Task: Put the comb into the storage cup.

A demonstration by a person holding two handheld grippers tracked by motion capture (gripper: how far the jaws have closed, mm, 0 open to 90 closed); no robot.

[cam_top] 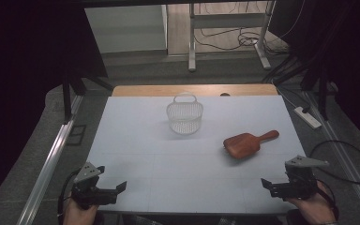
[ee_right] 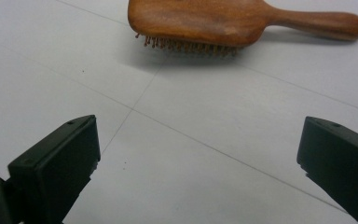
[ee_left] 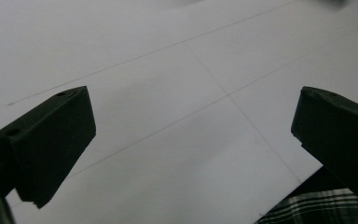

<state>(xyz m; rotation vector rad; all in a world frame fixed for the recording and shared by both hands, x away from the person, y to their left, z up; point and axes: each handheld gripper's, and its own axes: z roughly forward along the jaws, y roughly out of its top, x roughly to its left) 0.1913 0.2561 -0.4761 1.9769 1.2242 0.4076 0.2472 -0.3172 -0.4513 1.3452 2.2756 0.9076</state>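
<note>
While both grippers sit at the near edge of the table [cam_top: 122, 140], nothing is held yet. Left gripper [cam_top: 117, 189] at the near left corner, jaws spread wide, bare table between them in the left gripper view. Right gripper [cam_top: 268, 184] at the near right, jaws equally wide and empty.

Wooden hairbrush [cam_top: 246, 143] lies bristles-down right of centre, handle pointing far-right, just ahead of the right gripper and well apart from it. White mesh basket [cam_top: 184, 117] stands upright further back, near the middle, handle up; my guess is the brush goes in there.

Risks as I see them:
- Brush head is broad and rounded on top. Clamping across the head likely slips or squirts it sideways; the handle looks the safer grab.
- Bristles give it a springy seat, so a downward push could tip or skate it on the smooth sheet.
- Basket looks light and nothing pins it. Brush catching the rim or handle could shove it or knock it over; left gripper is far from steadying it.
- Brush may be longer than the basket is wide, so it could end up propped on the rim and fall out.
</note>
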